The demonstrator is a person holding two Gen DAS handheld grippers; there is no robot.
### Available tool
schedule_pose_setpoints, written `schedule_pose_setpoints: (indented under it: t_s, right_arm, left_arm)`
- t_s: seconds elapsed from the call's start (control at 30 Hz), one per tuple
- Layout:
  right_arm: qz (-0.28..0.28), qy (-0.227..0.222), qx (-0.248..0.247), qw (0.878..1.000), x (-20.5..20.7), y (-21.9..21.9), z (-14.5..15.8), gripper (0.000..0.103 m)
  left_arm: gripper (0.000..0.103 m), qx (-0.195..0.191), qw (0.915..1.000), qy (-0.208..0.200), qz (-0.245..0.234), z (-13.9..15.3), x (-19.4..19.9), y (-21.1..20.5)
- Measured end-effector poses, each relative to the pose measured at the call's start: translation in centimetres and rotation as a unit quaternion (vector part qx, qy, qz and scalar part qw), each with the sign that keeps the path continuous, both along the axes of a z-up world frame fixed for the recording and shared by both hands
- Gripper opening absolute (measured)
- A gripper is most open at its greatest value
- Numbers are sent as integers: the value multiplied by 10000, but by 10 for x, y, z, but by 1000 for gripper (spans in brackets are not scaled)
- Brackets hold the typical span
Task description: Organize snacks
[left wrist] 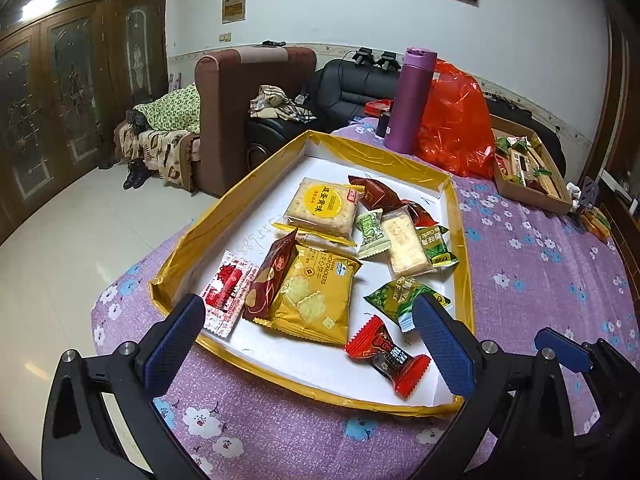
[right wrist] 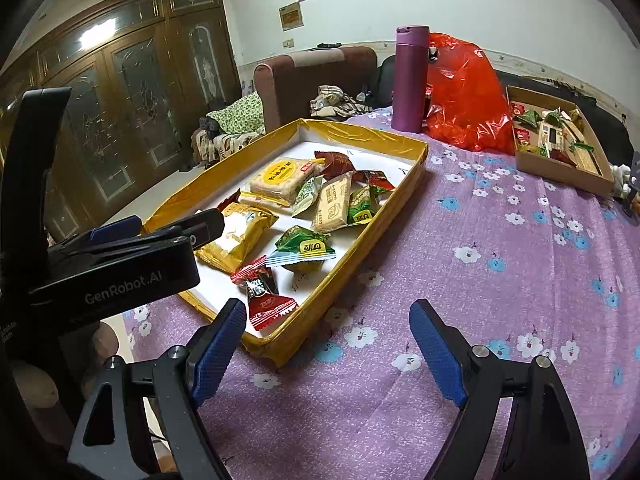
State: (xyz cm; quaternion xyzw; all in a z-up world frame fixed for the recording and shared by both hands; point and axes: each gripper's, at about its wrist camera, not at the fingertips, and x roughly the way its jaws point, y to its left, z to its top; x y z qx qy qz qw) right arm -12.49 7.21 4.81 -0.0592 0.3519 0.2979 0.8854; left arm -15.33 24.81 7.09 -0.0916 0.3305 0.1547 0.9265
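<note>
The left gripper (left wrist: 310, 340) is spread wide with nothing between its blue, cross-hatched pads; its fingers hang over the near edge of the gold tray (left wrist: 464, 248), not touching any snack. The right gripper (right wrist: 328, 344) is likewise released and empty, over bare cloth (right wrist: 500, 300) just right of the tray's near corner. In the right view the left gripper's black body hides the tray's left part.

The cloth is purple with white and blue flowers and covers a table whose near edge curves. The tray is shallow, rectangular, white inside with glossy gold-taped walls. Nearest in it lies a red twist-end candy (left wrist: 386, 354), beside a green crinkled packet (left wrist: 404, 298). Along the tray's left edge sits a flat red-and-white sachet (left wrist: 224, 290); next to it a maroon pouch (left wrist: 270, 276) overlaps a yellow cracker bag (left wrist: 316, 296). Mid-tray, a clear-wrapped square biscuit (left wrist: 322, 208) with a yellow round label, a pale wafer bar (left wrist: 404, 246), small green sweets and dark red wrappers crowd together; their print is too small to read.

Past the tray's far corner stand a purple flask (left wrist: 408, 100), cylindrical and matte, and a crumpled red bag (left wrist: 456, 120). At the table's far right edge a cardboard box (right wrist: 560, 168) holds more snacks, blurred.
</note>
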Motion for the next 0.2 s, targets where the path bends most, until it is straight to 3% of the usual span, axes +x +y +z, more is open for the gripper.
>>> schedule_pose_setpoints:
  t_s: [0.2]
  right_arm:
    - [27, 8, 10, 10000, -1, 0, -1, 85]
  left_arm:
    - [103, 63, 10000, 34, -12, 4, -1, -5]
